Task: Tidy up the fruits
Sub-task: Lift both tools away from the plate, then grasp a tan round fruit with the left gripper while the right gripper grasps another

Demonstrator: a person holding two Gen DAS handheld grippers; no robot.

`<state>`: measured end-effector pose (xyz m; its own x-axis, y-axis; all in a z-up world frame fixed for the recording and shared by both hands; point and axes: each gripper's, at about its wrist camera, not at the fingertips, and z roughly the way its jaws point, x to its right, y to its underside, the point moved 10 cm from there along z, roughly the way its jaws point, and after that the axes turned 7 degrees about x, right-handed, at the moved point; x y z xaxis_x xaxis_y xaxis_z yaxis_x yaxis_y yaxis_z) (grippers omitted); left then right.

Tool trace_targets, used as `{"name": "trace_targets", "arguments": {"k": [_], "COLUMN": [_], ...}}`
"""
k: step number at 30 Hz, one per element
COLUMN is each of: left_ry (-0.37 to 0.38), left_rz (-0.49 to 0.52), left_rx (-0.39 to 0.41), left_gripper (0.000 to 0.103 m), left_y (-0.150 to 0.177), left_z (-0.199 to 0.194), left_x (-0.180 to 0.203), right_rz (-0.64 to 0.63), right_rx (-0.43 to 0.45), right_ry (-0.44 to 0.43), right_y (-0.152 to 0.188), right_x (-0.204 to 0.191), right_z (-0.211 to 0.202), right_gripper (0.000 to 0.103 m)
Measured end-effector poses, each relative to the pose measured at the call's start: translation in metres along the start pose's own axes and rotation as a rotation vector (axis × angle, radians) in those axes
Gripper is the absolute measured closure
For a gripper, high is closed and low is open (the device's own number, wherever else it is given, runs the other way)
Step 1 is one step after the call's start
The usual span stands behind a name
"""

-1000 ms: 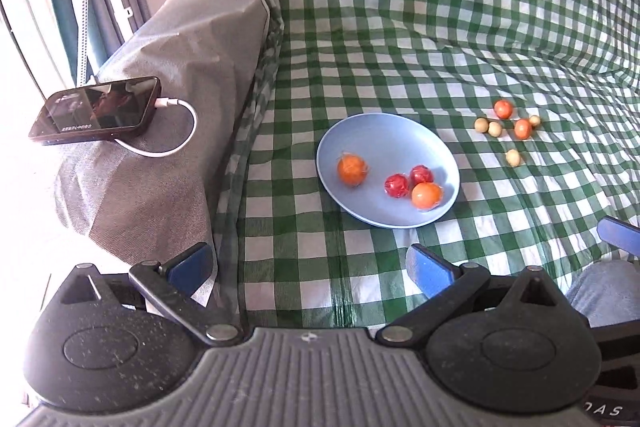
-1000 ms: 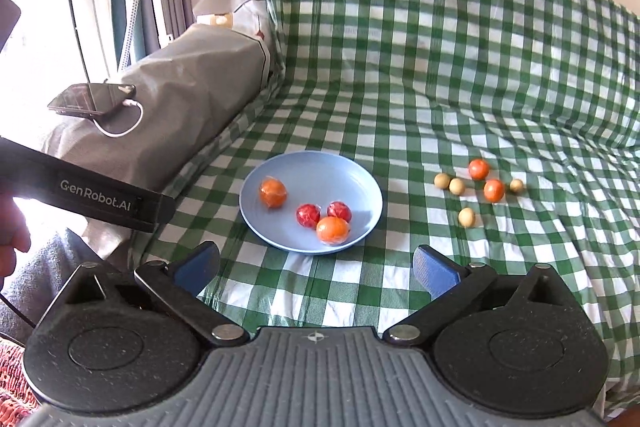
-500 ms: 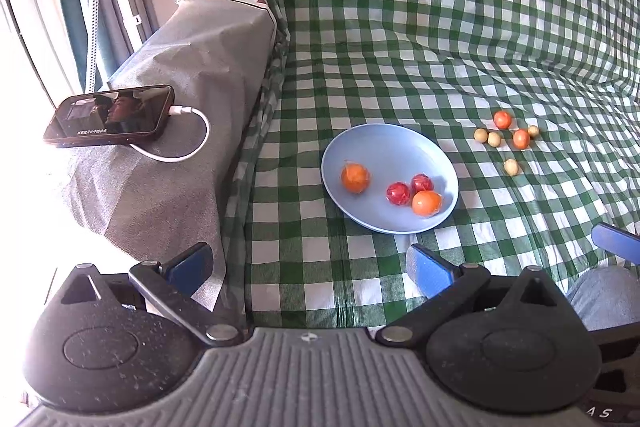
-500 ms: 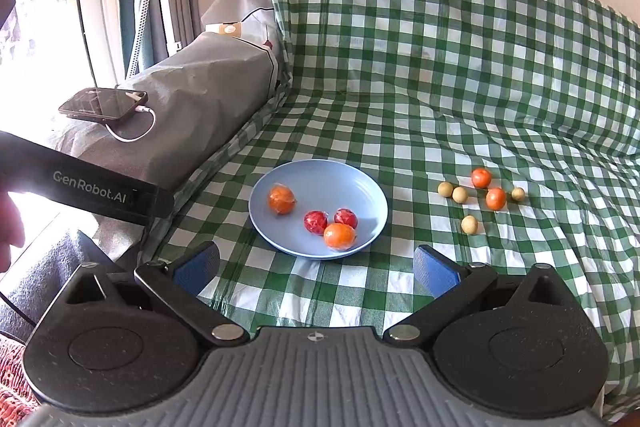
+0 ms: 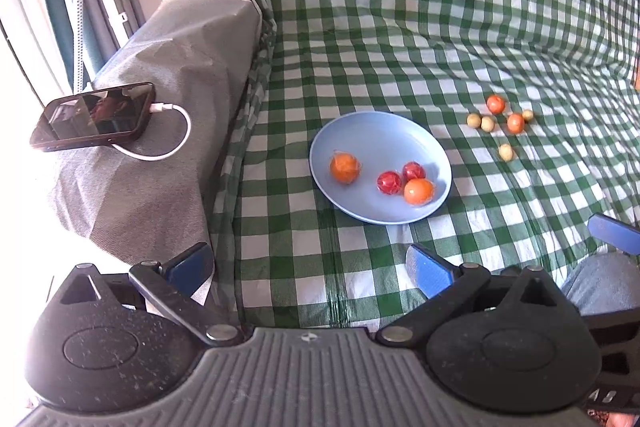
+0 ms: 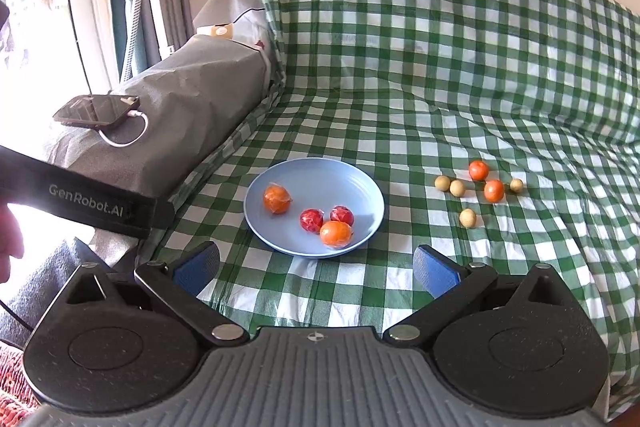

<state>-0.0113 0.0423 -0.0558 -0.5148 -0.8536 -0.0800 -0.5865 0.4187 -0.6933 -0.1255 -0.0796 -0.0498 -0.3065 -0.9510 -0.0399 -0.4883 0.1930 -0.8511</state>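
fruits (image 6: 460, 188) lie well beyond right gripper (image 6: 316, 271).

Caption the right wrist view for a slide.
Open right gripper faces blue plate holding four fruits; six more on checkered cloth.

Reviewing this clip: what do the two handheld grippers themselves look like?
Both match: left gripper and right gripper have blue finger pads on black linkage arms with silver pivots, round black housings and a ribbed grey body. The left gripper's black side reads "GenRobot.AI" in the right view.
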Motion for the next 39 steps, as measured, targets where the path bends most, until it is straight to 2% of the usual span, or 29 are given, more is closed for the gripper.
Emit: {"name": "trace_targets", "arguments": {"k": [6, 12, 18, 22, 26, 28, 30, 32, 35, 37, 39], "left_ry": [0.012, 0.011, -0.004, 0.006, 0.039, 0.059, 0.076, 0.103, 0.185, 0.247, 0.266], "left_rz": [0.008, 0.04, 0.108, 0.141, 0.165, 0.185, 0.212, 0.253, 0.341, 0.395, 0.426], "left_rx": [-0.044, -0.073, -0.075, -0.086, -0.091, -0.083, -0.079, -0.076, -0.087, -0.139, -0.183], "left_gripper": [0.0, 0.0, 0.0, 0.0, 0.0, 0.0, 0.0, 0.0, 0.0, 0.0, 0.001], "left_y": [-0.004, -0.021, -0.051, -0.07, -0.093, -0.105, -0.115, -0.123, -0.128, -0.122, -0.115], "left_z": [0.015, 0.036, 0.074, 0.109, 0.149, 0.171, 0.195, 0.218, 0.255, 0.282, 0.306], "left_x": [0.013, 0.031, 0.06, 0.086, 0.115, 0.133, 0.152, 0.173, 0.209, 0.232, 0.247], "right_rz": [0.108, 0.172, 0.171, 0.114, 0.125, 0.122, 0.097, 0.07, 0.079, 0.139, 0.189], "right_rx": [-0.01, -0.003, 0.001, -0.043, -0.065, -0.063, -0.053, -0.043, -0.029, -0.026, -0.017], "right_ry": [0.056, 0.161, 0.297, 0.32, 0.319, 0.321, 0.315, 0.296, 0.374, 0.408, 0.43], "right_y": [0.004, 0.011, 0.024, 0.041, 0.048, 0.048, 0.051, 0.052, 0.053, 0.055, 0.057], "right_x": [0.033, 0.086, 0.157, 0.193, 0.216, 0.223, 0.226, 0.228, 0.247, 0.266, 0.279], "right_z": [0.012, 0.042, 0.118, 0.184, 0.225, 0.236, 0.24, 0.239, 0.236, 0.233, 0.231], "right_gripper": [0.001, 0.001, 0.001, 0.001, 0.002, 0.012, 0.071, 0.077, 0.077, 0.077, 0.077]}}
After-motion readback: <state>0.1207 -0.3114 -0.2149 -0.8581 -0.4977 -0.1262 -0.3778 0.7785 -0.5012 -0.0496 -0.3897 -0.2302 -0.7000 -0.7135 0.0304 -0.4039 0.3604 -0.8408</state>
